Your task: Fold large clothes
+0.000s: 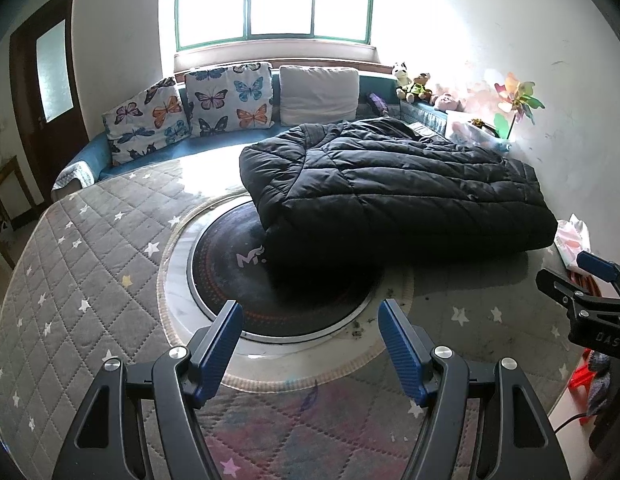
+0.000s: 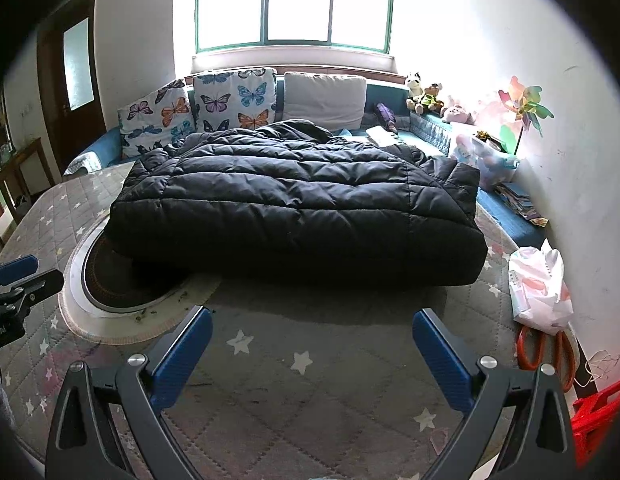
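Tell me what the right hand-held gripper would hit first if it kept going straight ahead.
The right hand-held gripper, jaws open and empty, points over the star-print quilted cover at the near edge of the folded black puffer coat. Nothing else lies between, so the coat would likely be met first, though depth is hard to judge.

Daylight floods in from the window at top centre of both views, blown out to white and glaring on the right wall. The black jacket casts a soft shadow toward the lower frame. Fisheye bending and dark vignetting mark the edges.
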Demonstrator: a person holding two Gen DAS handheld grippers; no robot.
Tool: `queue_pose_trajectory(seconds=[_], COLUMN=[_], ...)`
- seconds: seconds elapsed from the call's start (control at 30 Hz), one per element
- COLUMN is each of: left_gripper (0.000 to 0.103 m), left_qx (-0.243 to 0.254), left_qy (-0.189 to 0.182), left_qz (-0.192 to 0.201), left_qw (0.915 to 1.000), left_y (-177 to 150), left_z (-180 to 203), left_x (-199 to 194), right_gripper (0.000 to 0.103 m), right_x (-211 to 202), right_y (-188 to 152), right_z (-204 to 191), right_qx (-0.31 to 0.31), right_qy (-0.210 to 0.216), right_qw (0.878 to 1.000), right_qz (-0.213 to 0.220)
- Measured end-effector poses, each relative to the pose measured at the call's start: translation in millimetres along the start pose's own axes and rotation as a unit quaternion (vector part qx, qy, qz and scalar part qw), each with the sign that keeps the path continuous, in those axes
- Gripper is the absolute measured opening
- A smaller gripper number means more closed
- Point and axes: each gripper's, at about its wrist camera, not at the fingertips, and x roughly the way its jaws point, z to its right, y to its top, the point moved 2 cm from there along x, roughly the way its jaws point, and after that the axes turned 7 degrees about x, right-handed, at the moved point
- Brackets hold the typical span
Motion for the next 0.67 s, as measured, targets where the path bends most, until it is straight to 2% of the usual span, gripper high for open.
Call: queue_pose_trajectory(seconds=[0.33,0.53,0.67], left_gripper=[0.074,0.074,0.074], left_qx=[0.01,0.024,0.027], left_qy=[0.003,0.01,0.007], left_qz=[0.005,0.028,0.025], left_qw=[0.9999,0.9993,0.9993], left_y=[2.5,3.4,3.3], left_z=[1.4,5.8,7.1], left_x=[0.6,-5.8,-5.7], right_gripper=[0.103,0.103,0.103], right_x=[0.3,1.1,0.8], right_y=[-0.7,-0.7,-0.3], right_z=[-2.1,-3.2,-3.2], right_qx=[0.0,0.0,0.0], right_qy=[0.001,0.001,0.003], right_qw=[1.0,1.0,1.0], right_qz=[0.0,0.0,0.0])
